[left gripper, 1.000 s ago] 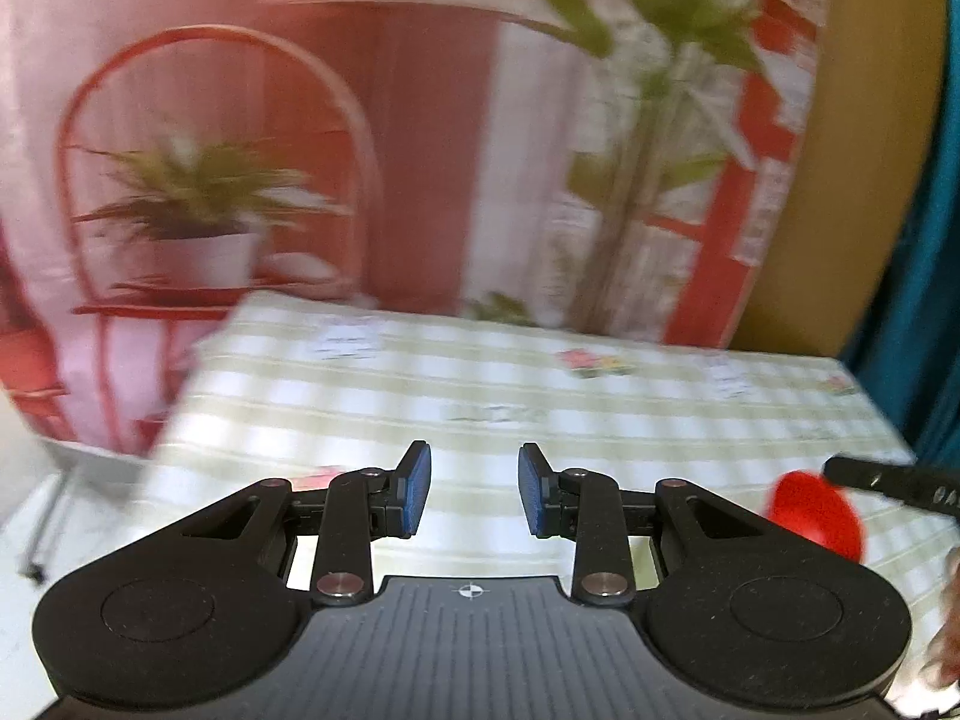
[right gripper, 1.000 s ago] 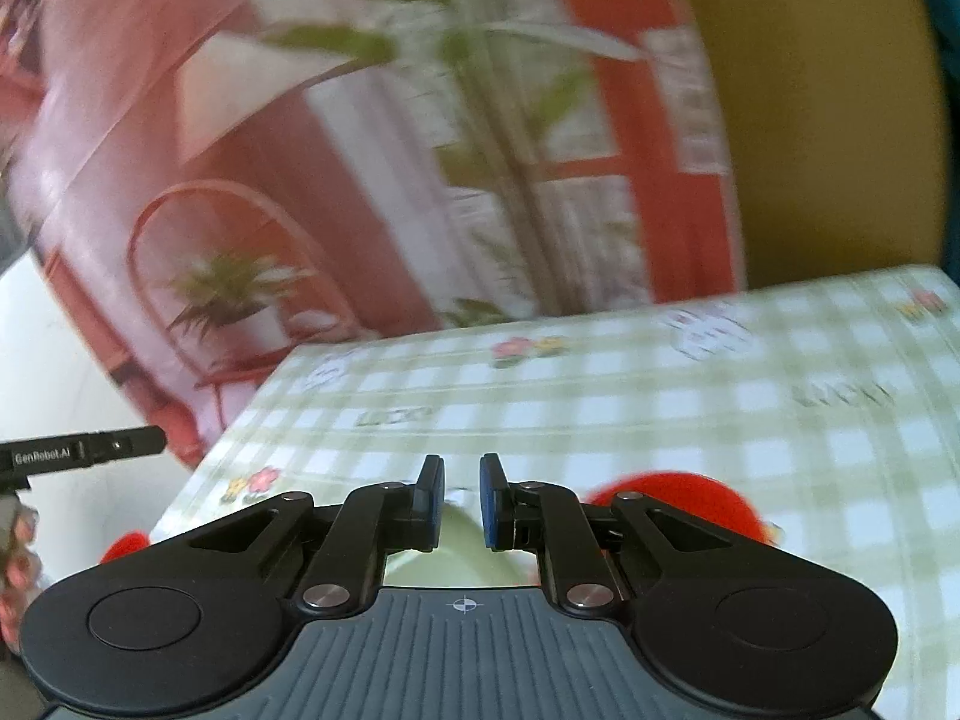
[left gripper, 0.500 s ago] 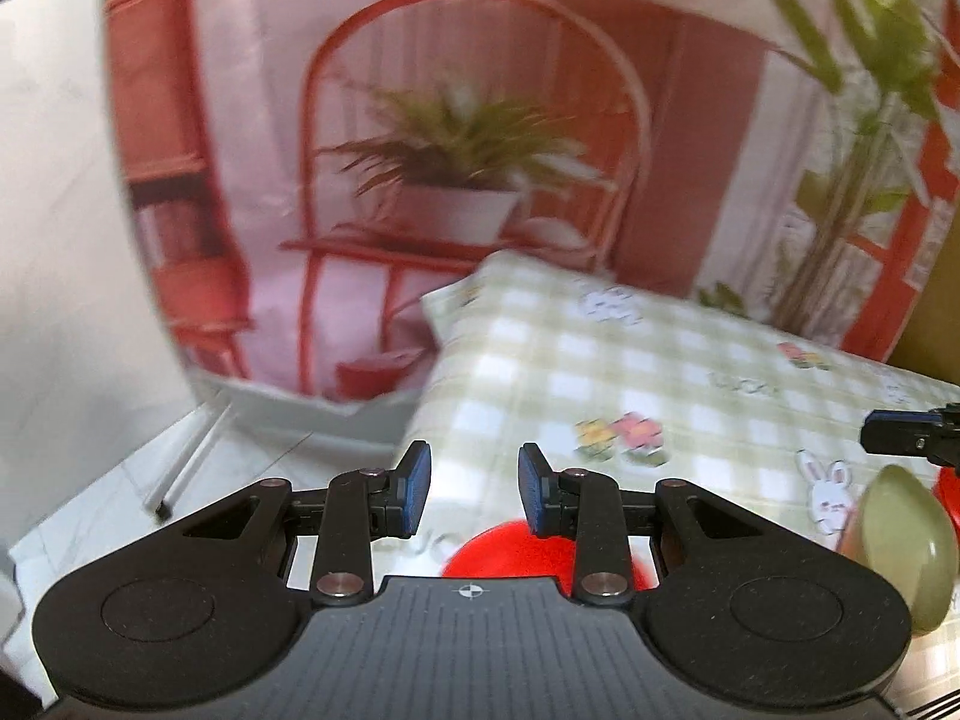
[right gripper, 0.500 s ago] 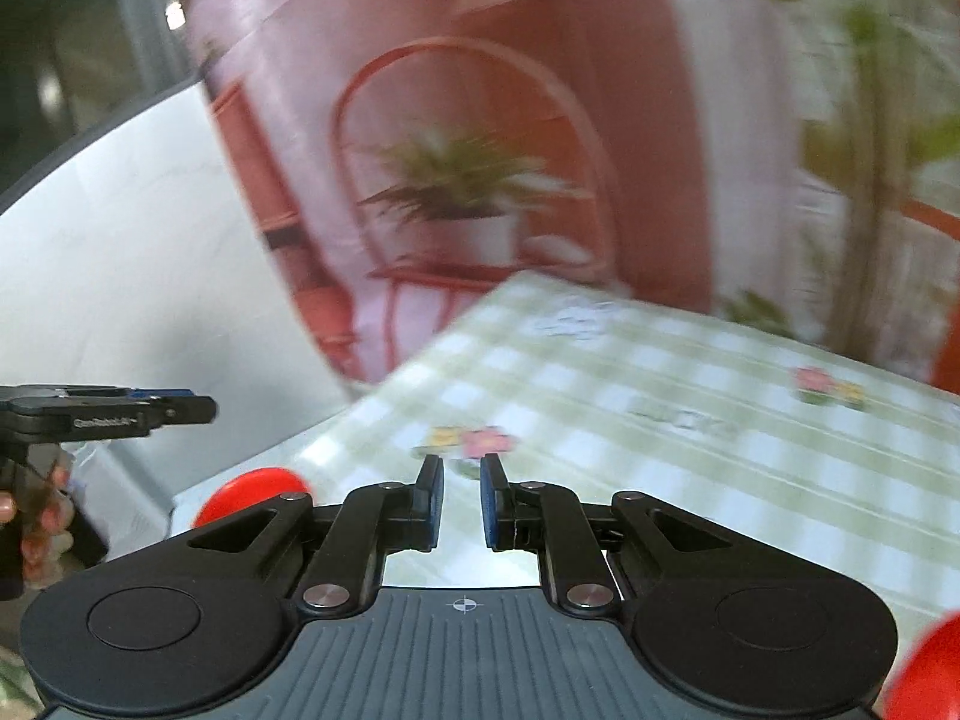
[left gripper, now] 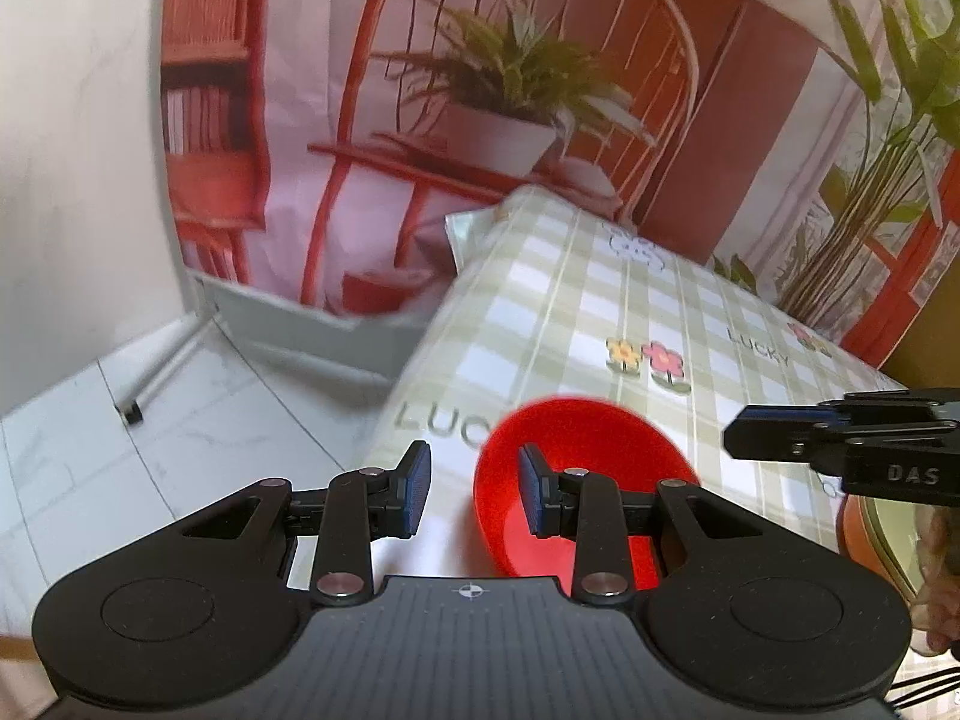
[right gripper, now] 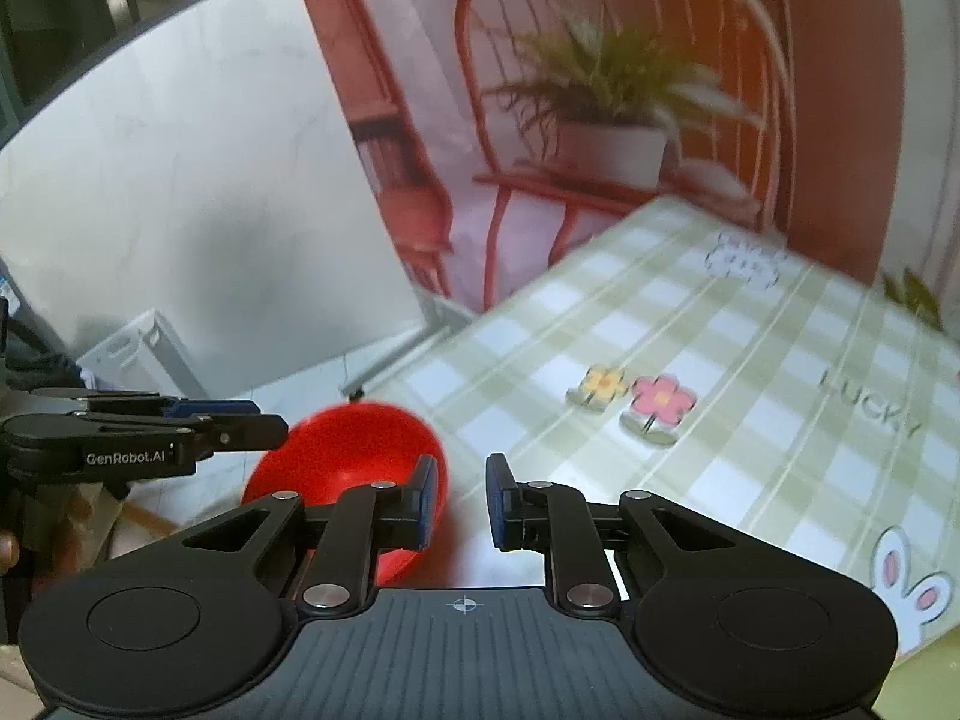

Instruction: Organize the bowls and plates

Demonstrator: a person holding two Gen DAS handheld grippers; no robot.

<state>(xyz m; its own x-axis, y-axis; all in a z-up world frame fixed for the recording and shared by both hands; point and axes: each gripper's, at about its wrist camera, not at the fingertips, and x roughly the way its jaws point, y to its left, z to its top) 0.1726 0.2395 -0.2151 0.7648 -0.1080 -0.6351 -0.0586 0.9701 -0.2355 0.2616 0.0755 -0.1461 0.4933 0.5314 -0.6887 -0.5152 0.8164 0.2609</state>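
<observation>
Left gripper (left gripper: 469, 495) is hovering parted and empty over the near rim of the red bowl (left gripper: 570, 438); right gripper (right gripper: 459, 501) is opening just right of the bowl, nothing between its jaws. Best approach, probably: straddle the rim, one pad inside, before closing. Bowl is glossy, round, sitting upright near the table (left gripper: 690, 312) corner.

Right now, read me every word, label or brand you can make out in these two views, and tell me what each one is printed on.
"LUCKY" on the checked tablecloth, far side, and again in the right wrist view.
"LUC", the rest hidden behind the red bowl, on the tablecloth near its edge.
"GenRobot.AI" on the side of the left gripper.
"DAS", cut off at the frame edge, on the right gripper.
Nothing else carries readable text.
</observation>
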